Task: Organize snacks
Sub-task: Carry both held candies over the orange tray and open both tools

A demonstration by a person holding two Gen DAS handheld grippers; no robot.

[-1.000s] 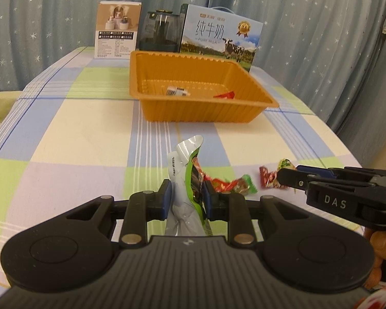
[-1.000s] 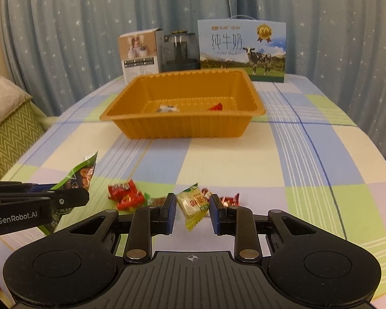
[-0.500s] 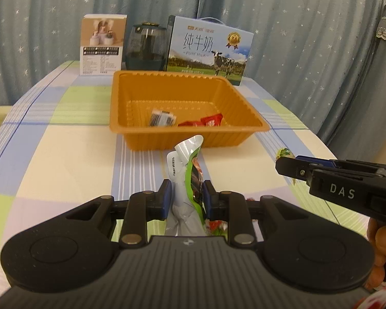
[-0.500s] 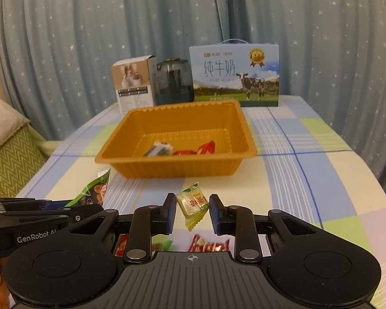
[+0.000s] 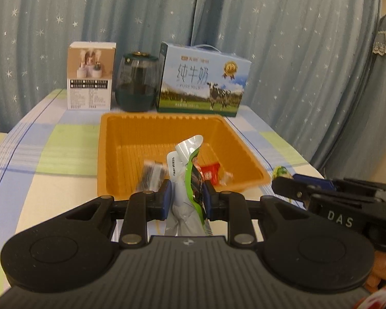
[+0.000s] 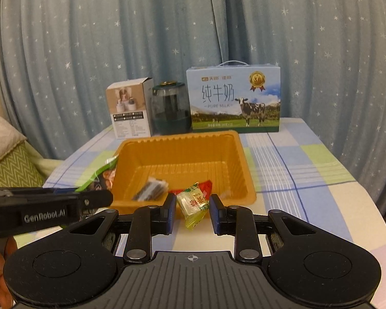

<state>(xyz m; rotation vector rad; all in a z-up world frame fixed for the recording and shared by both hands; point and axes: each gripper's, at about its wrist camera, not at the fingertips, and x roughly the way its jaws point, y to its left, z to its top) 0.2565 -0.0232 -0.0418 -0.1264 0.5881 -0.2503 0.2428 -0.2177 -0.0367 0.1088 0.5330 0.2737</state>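
An orange tray [image 5: 110,154] [image 6: 242,159] sits mid-table with a dark-striped snack [image 5: 151,175] [image 6: 150,191] and a red snack [image 5: 211,173] inside. My left gripper [image 5: 185,200] is shut on a green and silver snack packet [image 5: 185,170], held upright just before the tray's near rim. It also shows in the right wrist view [image 6: 103,175]. My right gripper [image 6: 191,213] is shut on a small yellow-green wrapped candy [image 6: 193,202], held above the tray's near edge. The right gripper appears at right in the left wrist view [image 5: 278,184].
A white product box [image 5: 90,76], a dark glass jar [image 5: 137,85] and a blue milk carton [image 5: 203,82] stand behind the tray. The checked tablecloth [image 6: 308,180] covers the table. A green cushion [image 6: 10,170] lies left; curtains hang behind.
Both grippers have moved forward and up toward the tray with their snacks. The loose candies on the cloth have dropped out of view below.
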